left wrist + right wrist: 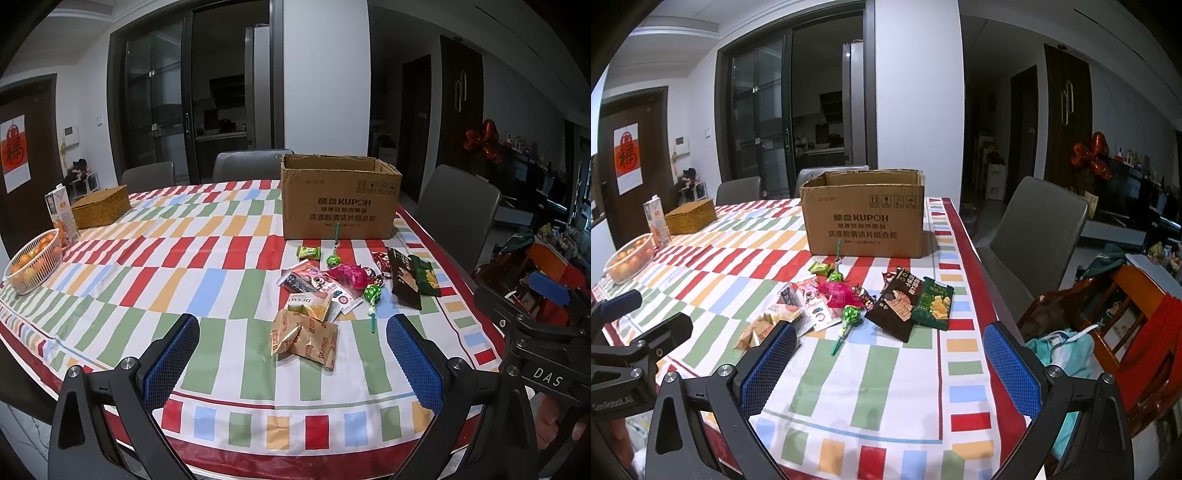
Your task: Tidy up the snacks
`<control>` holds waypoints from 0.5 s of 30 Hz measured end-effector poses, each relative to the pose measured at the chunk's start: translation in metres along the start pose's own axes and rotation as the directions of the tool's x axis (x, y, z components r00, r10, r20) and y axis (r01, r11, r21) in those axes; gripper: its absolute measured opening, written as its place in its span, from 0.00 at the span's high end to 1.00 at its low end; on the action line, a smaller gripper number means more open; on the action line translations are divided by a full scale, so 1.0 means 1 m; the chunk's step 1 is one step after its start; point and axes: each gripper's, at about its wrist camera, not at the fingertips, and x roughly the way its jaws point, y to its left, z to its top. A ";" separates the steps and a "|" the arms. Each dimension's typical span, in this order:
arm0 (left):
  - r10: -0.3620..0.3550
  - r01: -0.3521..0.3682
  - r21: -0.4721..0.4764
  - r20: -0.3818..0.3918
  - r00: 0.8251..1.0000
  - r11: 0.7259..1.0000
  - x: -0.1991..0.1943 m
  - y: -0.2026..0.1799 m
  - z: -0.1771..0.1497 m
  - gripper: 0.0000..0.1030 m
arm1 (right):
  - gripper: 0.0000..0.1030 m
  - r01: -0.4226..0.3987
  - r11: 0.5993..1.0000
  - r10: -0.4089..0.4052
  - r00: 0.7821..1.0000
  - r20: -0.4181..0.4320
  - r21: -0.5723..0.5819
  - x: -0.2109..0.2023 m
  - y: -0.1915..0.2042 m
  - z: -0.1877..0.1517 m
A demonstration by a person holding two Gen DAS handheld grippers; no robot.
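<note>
**A home dining room**

I stand at a dining table [147,288] under a striped cloth, grey chairs [458,206] around its far edges. A fruit basket [35,264] sits at its left edge; glass sliding doors [761,122] show a kitchen, and a red calendar [627,158] hangs on a door.

Red, green, orange and blue blocks stripe the white cloth [207,280] on the worktop. Plain brown cardboard box [866,225], black print. Blue mesh pads [768,369], black-framed hand-held gripper.

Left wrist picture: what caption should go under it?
Open left tool hovers before snack packets and a cardboard box.
</note>
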 end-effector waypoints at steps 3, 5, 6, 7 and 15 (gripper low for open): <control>-0.001 0.001 0.000 0.002 1.000 1.000 0.000 0.000 0.000 0.00 | 0.00 0.001 1.000 -0.001 1.000 0.000 0.000 0.000 0.000 0.000; 0.000 0.000 0.000 0.002 1.000 1.000 0.000 -0.001 0.000 0.00 | 0.00 0.001 1.000 -0.001 1.000 -0.002 0.001 0.000 0.000 0.001; 0.000 0.000 0.000 0.002 1.000 1.000 0.000 -0.001 0.000 0.00 | 0.00 0.001 1.000 -0.001 1.000 -0.001 0.000 0.000 0.000 0.001; 0.000 0.000 0.000 0.003 1.000 1.000 0.000 -0.001 0.000 0.00 | 0.00 0.000 1.000 0.000 1.000 -0.001 0.001 0.000 0.000 0.001; -0.015 0.015 0.003 -0.001 1.000 1.000 0.000 -0.005 0.004 0.00 | 0.00 0.001 1.000 -0.001 1.000 0.001 0.000 -0.001 0.000 0.000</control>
